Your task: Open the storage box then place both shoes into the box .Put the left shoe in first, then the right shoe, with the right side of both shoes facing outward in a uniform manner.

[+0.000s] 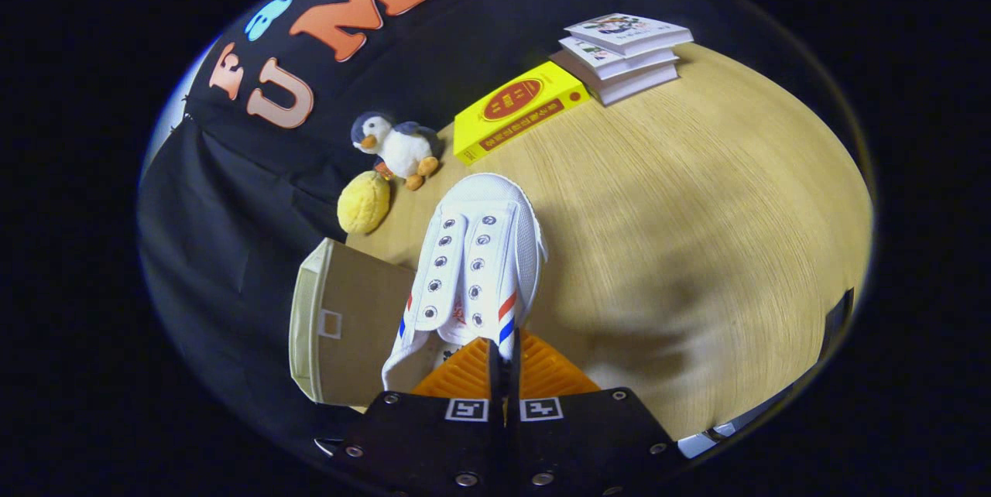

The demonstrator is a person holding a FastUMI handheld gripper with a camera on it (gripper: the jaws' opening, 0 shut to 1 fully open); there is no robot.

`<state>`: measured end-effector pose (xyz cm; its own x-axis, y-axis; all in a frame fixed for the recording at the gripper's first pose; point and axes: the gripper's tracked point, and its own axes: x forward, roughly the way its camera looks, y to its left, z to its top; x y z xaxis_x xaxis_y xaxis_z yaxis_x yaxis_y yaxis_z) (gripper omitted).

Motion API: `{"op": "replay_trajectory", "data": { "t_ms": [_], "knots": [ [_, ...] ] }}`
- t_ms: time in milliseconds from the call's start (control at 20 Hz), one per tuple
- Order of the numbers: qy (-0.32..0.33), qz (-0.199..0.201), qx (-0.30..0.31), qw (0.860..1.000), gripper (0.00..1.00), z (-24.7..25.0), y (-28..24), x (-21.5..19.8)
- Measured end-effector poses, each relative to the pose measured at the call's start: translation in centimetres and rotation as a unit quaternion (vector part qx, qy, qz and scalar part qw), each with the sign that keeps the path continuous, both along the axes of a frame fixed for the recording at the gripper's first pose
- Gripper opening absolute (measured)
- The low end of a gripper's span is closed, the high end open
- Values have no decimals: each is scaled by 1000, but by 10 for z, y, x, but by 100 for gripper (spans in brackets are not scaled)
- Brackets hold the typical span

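A white canvas shoe (472, 265) with red and blue side stripes hangs toe-forward above the wooden table (697, 234), its eyelets facing up. My gripper (503, 354) is shut on the shoe's heel-side collar, the fingers pressed together on the fabric. Just left of the shoe stands the beige storage box (341, 319), tilted in the view, with a small label frame on its brown side. Whether its lid is open cannot be told from here.
A yellow round plush (364, 203) and a penguin toy (399, 147) sit beyond the box near the black cloth wall. Farther back lie a yellow book (517, 110) and a stack of white books (623, 56). Bare tabletop spreads to the right.
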<state>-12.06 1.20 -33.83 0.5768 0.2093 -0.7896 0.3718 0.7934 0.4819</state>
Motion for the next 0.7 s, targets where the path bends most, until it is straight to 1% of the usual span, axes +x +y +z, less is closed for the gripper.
{"op": "replay_trajectory", "data": {
  "t_ms": [200,400,550,700],
  "knots": [
    [-29,38,-12,999,0,46,38,31],
    [-47,81,-14,996,1,76,93,58],
    [-45,118,-21,992,1,83,140,71],
    [-32,148,-28,988,1,76,185,79]
  ]
}}
